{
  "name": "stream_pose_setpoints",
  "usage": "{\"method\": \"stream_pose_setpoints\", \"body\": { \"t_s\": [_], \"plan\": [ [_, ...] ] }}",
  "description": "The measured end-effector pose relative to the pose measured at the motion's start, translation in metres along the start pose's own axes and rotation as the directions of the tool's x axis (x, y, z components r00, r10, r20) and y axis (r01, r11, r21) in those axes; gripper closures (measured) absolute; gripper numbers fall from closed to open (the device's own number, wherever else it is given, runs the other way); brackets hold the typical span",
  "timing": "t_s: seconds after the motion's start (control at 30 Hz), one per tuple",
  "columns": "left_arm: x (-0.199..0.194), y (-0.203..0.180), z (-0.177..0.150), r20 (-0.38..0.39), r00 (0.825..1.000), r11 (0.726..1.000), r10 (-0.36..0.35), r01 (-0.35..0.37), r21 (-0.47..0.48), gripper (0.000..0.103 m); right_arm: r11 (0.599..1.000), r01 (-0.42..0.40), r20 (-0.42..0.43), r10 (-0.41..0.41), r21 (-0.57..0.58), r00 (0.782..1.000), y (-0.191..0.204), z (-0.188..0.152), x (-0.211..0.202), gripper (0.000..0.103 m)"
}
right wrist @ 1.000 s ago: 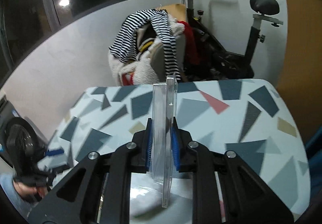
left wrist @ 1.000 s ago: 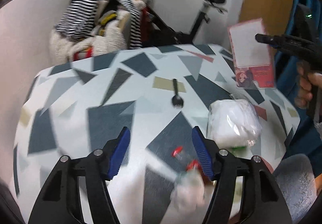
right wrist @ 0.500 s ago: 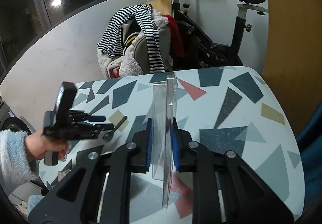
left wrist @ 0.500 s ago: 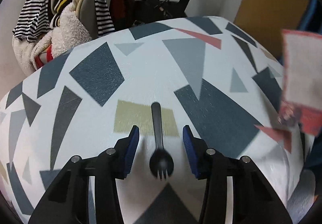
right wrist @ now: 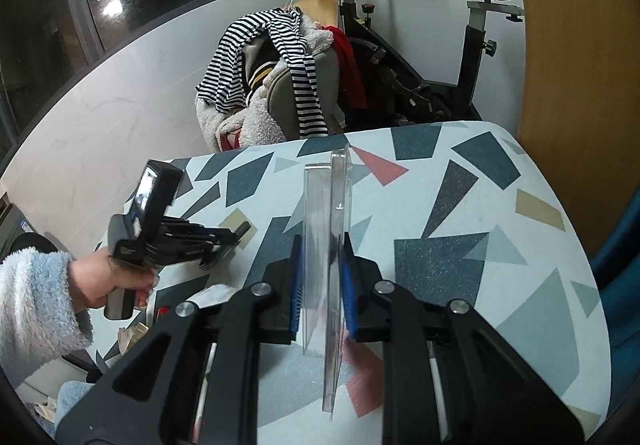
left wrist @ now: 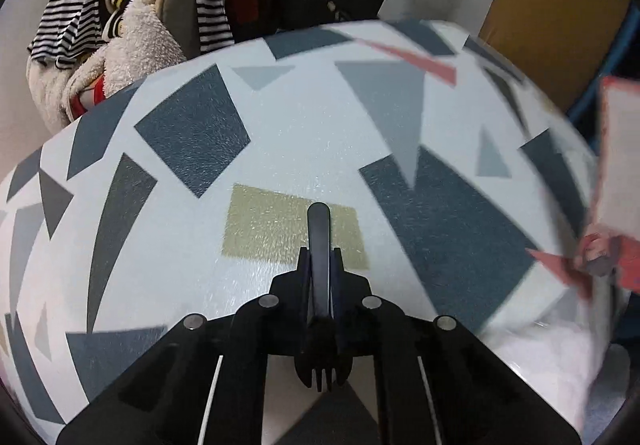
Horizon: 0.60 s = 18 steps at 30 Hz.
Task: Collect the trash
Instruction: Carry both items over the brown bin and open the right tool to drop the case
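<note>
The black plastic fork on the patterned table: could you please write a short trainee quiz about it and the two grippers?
1. True or false: the left gripper has its fingers shut on the black plastic fork.
2. What does the right gripper hold?
A. a striped shirt
B. a clear flat plastic case
C. a spoon
3. Which way do the fork's tines point in the left wrist view: toward the camera or away from it?

Key
1. True; the jaws have just been closing and now pinch the handle.
2. B, held upright on edge.
3. Toward the camera; the handle end lies over the tan patch of the patterned table.
</note>
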State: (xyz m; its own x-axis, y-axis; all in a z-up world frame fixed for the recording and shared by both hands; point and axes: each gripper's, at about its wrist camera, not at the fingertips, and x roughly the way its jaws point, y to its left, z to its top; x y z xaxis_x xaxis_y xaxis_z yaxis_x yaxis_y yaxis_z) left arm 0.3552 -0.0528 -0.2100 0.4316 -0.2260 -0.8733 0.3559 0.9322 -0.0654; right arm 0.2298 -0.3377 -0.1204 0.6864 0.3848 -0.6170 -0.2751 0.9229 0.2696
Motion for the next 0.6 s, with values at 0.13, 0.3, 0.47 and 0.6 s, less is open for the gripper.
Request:
{"method": "stream_pose_setpoints", "body": {
  "t_s": [0.13,0.3,0.47,0.6],
  "plan": [
    [-0.041,0.002,-0.008,0.064,0.998,1.000,-0.028,0.028,0.001,0.093,1.000,-0.003,0.004,0.003,-0.021,1.000,0.009,-0.003,-0.006,0.083],
    [-0.105,-0.006,-0.031,0.147,0.988,0.999,-0.048,0.044,0.028,0.093,0.999,-0.002,0.023,0.003,-0.046,1.000,0.024,-0.004,-0.021,0.083],
    [-0.162,-0.021,-0.072,0.208,0.975,0.997,-0.074,0.066,0.044,0.093,0.997,-0.008,0.035,0.011,-0.078,0.999,0.040,-0.011,-0.044,0.083],
    [-0.198,-0.039,-0.115,0.237,0.969,0.995,-0.076,0.060,0.074,0.093,0.993,-0.019,0.032,0.023,-0.113,0.999,0.057,-0.021,-0.061,0.083]
  ]
}}
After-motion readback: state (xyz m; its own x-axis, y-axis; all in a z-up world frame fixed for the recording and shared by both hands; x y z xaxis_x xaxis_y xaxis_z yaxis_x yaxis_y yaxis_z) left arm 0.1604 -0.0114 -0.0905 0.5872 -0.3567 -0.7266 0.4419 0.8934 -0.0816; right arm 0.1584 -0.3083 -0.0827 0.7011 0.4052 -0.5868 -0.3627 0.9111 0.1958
